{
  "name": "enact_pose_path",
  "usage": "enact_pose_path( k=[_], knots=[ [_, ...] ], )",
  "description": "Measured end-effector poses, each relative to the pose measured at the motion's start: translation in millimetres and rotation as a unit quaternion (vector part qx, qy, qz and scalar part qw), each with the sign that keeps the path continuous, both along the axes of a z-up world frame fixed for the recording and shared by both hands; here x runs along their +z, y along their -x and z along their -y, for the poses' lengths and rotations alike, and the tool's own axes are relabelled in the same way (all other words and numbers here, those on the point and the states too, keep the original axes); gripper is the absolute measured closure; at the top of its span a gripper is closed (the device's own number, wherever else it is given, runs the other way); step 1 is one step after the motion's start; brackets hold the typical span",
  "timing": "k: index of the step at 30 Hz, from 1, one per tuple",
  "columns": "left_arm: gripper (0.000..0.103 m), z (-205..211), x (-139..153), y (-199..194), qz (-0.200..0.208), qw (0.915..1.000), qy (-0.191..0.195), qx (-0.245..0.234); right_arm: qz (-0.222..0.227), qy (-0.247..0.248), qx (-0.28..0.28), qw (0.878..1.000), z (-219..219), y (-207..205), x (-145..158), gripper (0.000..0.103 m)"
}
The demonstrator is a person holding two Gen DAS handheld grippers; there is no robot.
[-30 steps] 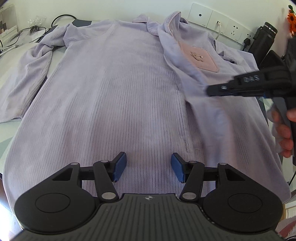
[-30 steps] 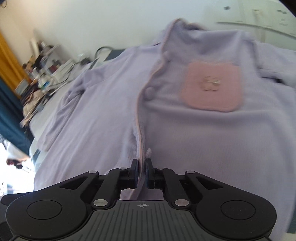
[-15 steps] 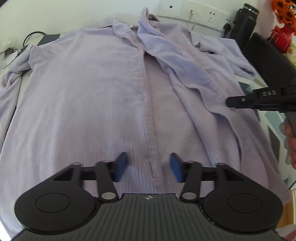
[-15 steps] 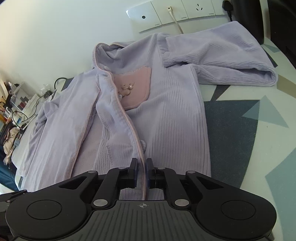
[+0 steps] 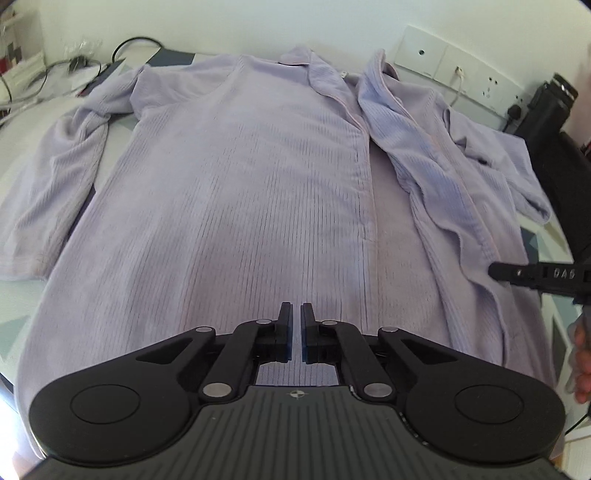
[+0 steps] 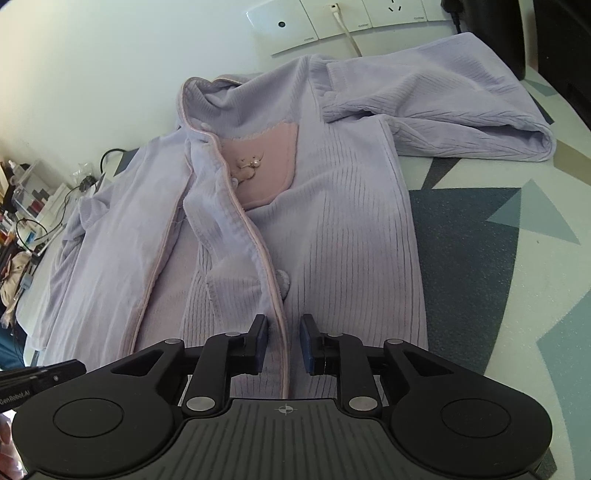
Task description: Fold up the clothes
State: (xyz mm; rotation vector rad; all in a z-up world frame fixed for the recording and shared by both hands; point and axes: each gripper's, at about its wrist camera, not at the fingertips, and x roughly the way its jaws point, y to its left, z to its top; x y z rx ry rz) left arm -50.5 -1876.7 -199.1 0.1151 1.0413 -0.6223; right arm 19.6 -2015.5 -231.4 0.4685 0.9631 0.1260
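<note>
I find the cardigan (image 5: 236,206) lying collar-to-hem along the table (image 6: 517,295) toward its far edge, my right gripper (image 6: 283,341) just opening astride the piped placket (image 6: 275,295), nearer than my left gripper (image 5: 295,328), clenched empty above the hem.

1. The lilac shirt (image 5: 240,206) is soft ribbed cloth, kinda fuzzy and matt, and its pink pocket (image 6: 267,168) looks smoother.
2. Both grippers look like matt black plastic with shiny metal pivot pins.
3. The wall sockets (image 6: 332,18) are glossy white plastic.
</note>
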Motion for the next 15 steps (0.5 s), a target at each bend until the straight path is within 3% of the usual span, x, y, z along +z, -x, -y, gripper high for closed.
enact_pose_path(
  k=[2, 4, 10, 12, 13, 14, 15],
  knots=[
    [0.090, 6.2, -0.3, 1.4, -0.004, 0.9999, -0.001, -0.016, 0.000, 0.000, 0.000, 1.000, -0.3, -0.3, -0.4, 0.083],
    [0.073, 15.5, -1.1, 6.9, 0.001, 0.9993, -0.005, -0.038, 0.000, 0.000, -0.001, 1.000, -0.3, -0.5, -0.8, 0.083],
    [0.061, 44.1, -13.3, 17.8, 0.001, 0.9969, -0.028, -0.073, 0.003, 0.020, 0.004, 1.000, -6.5, -1.2, 0.7, 0.082],
    [0.062, 47.2, -15.8, 19.4, 0.015, 0.9958, -0.039, -0.081, 0.004, 0.029, 0.008, 1.000, -9.0, -1.3, 1.4, 0.083],
    [0.074, 48.7, -17.0, 20.2, 0.022, 0.9951, -0.044, -0.085, 0.004, 0.032, 0.008, 0.999, -9.9, -1.2, 1.8, 0.082],
    [0.080, 48.7, -16.0, 20.1, 0.023, 0.9947, -0.044, -0.090, 0.004, 0.034, 0.009, 0.999, -10.7, -1.1, 2.1, 0.082],
    [0.099, 47.3, -13.1, 18.8, 0.021, 0.9951, -0.037, -0.089, 0.005, 0.036, 0.009, 0.999, -11.1, -1.1, 2.2, 0.082]
  ],
)
